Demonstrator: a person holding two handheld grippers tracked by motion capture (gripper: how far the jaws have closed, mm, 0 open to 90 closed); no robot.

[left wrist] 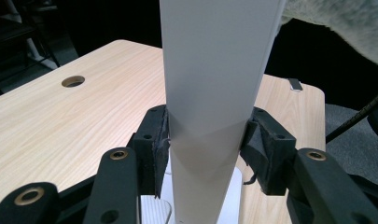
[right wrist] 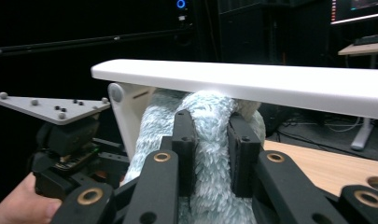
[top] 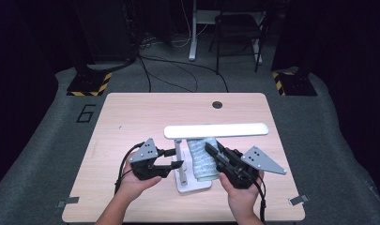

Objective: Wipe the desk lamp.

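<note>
A white desk lamp stands on the wooden table (top: 131, 117), with a flat base (top: 193, 183), an upright post (top: 178, 149) and a long level head (top: 216, 131). My left gripper (top: 177, 158) is shut on the post; in the left gripper view its pads (left wrist: 159, 140) press both sides of the post (left wrist: 210, 84). A fluffy pale-blue cloth (top: 201, 161) sits just right of the post, under the head. My right gripper (right wrist: 210, 154) is shut on this cloth (right wrist: 151, 126), which is pressed up against the underside of the lamp head (right wrist: 252, 81).
A round cable hole (top: 217, 104) lies near the table's far edge. Metal clips sit at the front corners (top: 67, 202) (top: 298, 200). Beyond the table are a chair (top: 237, 28), stand feet with yellow-black tape (top: 89, 84) and floor cables.
</note>
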